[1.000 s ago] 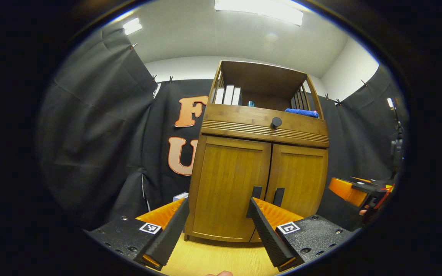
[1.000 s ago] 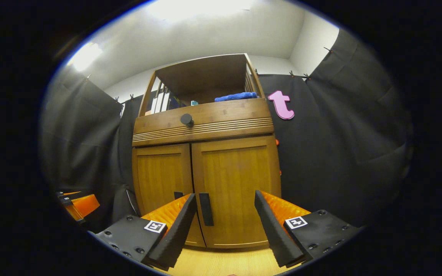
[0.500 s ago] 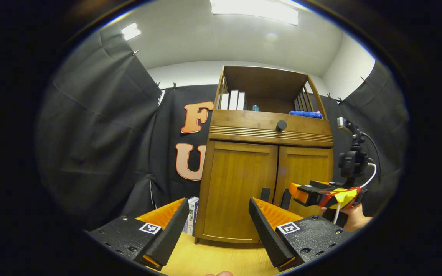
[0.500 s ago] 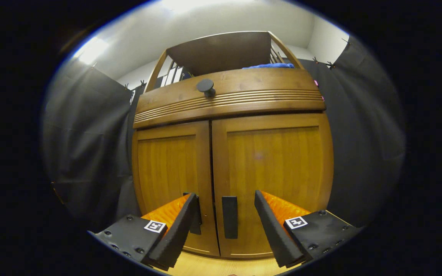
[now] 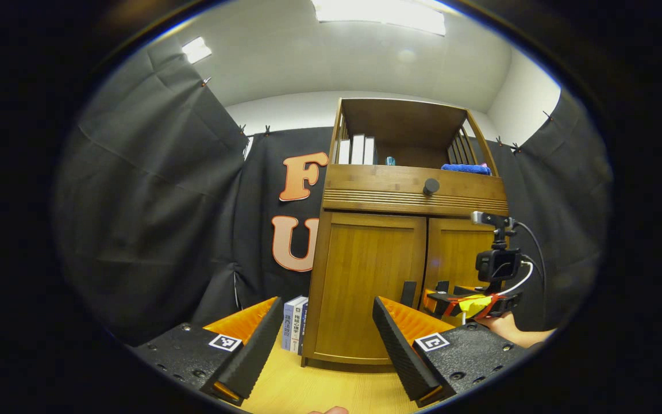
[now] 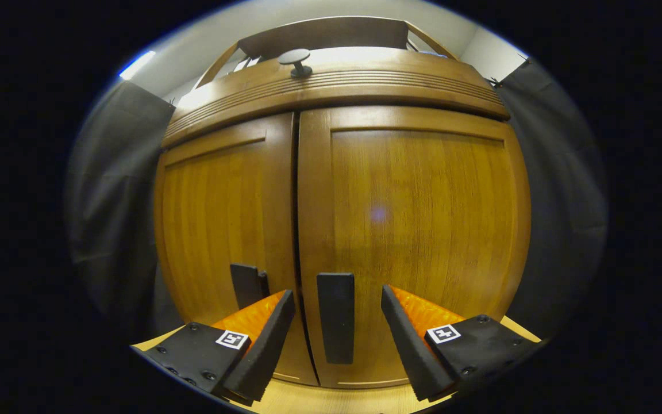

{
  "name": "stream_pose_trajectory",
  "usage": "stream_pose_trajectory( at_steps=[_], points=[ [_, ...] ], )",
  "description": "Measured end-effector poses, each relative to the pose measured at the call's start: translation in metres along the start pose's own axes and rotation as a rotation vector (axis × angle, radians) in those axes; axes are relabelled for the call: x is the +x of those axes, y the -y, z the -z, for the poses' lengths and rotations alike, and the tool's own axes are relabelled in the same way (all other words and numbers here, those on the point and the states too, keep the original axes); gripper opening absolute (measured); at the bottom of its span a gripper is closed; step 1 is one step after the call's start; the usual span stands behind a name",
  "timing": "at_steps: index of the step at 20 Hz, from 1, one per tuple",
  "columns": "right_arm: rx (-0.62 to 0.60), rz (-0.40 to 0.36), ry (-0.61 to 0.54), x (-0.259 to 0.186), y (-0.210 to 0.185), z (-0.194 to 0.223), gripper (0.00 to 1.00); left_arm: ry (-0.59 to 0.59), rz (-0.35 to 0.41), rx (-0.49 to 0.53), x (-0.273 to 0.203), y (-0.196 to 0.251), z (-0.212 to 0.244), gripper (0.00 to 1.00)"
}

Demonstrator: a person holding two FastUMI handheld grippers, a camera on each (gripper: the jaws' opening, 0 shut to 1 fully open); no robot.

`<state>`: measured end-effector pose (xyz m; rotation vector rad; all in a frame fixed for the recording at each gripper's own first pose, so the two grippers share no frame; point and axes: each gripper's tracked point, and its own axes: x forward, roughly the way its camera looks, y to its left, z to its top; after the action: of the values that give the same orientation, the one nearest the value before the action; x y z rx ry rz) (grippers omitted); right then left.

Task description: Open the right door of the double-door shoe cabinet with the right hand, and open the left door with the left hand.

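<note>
A wooden shoe cabinet (image 5: 365, 287) stands on the floor with both doors closed. In the right gripper view the right door (image 6: 417, 230) looms close, and its dark upright handle (image 6: 335, 316) stands between the open fingers of my right gripper (image 6: 337, 345), untouched. The left door (image 6: 222, 230) carries its own dark handle (image 6: 247, 284). In the left gripper view my left gripper (image 5: 325, 345) hangs open, well back from the left door (image 5: 368, 276) and its handle (image 5: 407, 292). The right gripper (image 5: 469, 302), held by a hand, sits at the right door (image 5: 454, 253).
A drawer with a round dark knob (image 5: 431, 186) tops the doors. Books (image 5: 357, 150) and a blue cloth (image 5: 466, 168) lie on the open shelf. More books (image 5: 295, 323) stand on the wooden floor (image 5: 319, 391) left of the cabinet. Black cloth walls surround it.
My right gripper has moved forward to the right door, so its handle now sits between the fingers. My left gripper has drifted back and left; the cabinet looks smaller.
</note>
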<state>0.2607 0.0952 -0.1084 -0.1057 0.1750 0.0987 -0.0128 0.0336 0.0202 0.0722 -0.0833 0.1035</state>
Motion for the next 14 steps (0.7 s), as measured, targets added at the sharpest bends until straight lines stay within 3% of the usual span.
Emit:
stream_pose_trajectory(
  at_steps=[1, 2, 3, 4, 5, 6, 7, 8, 9, 10, 11, 12, 14],
  points=[
    [0.006, 0.005, -0.019, 0.003, 0.002, 0.004, 0.98, 0.003, 0.001, 0.005, 0.0, 0.001, 0.0, 0.95],
    [0.013, 0.007, -0.031, 0.007, 0.004, 0.007, 0.89, 0.003, 0.002, 0.008, 0.001, 0.002, -0.001, 0.95],
    [0.02, 0.011, -0.035, 0.011, 0.006, 0.009, 0.98, 0.001, 0.005, 0.01, 0.002, 0.003, 0.001, 0.92],
    [0.022, 0.015, -0.041, 0.014, 0.007, 0.011, 0.97, -0.003, 0.007, 0.008, 0.004, 0.005, 0.003, 0.94],
    [0.016, 0.03, -0.039, 0.014, 0.011, 0.011, 0.89, -0.009, 0.008, 0.005, 0.005, 0.005, 0.005, 0.95],
    [0.02, 0.03, -0.036, 0.013, 0.011, 0.011, 0.97, -0.016, 0.004, 0.003, 0.007, 0.005, 0.007, 0.94],
    [0.022, 0.031, -0.034, 0.013, 0.011, 0.011, 0.92, -0.022, -0.002, 0.002, 0.009, 0.004, 0.009, 0.92],
    [0.02, 0.034, -0.033, 0.014, 0.011, 0.011, 0.86, -0.026, -0.004, 0.0, 0.011, 0.004, 0.011, 0.95],
    [0.012, 0.052, -0.03, 0.014, 0.015, 0.011, 0.92, -0.026, -0.007, -0.001, 0.012, 0.003, 0.012, 0.95],
    [0.014, 0.046, -0.033, 0.014, 0.013, 0.012, 0.86, -0.027, -0.011, -0.002, 0.012, 0.002, 0.012, 0.95],
    [0.013, 0.044, -0.032, 0.013, 0.012, 0.011, 0.87, -0.027, -0.014, -0.003, 0.012, 0.001, 0.012, 0.95],
    [0.027, 0.008, -0.043, 0.015, 0.005, 0.014, 0.77, -0.027, -0.015, -0.003, 0.011, 0.001, 0.013, 0.92],
    [0.053, -0.037, -0.065, 0.012, -0.002, 0.017, 0.55, -0.028, -0.018, -0.006, 0.011, -0.001, 0.014, 0.95]
  ],
)
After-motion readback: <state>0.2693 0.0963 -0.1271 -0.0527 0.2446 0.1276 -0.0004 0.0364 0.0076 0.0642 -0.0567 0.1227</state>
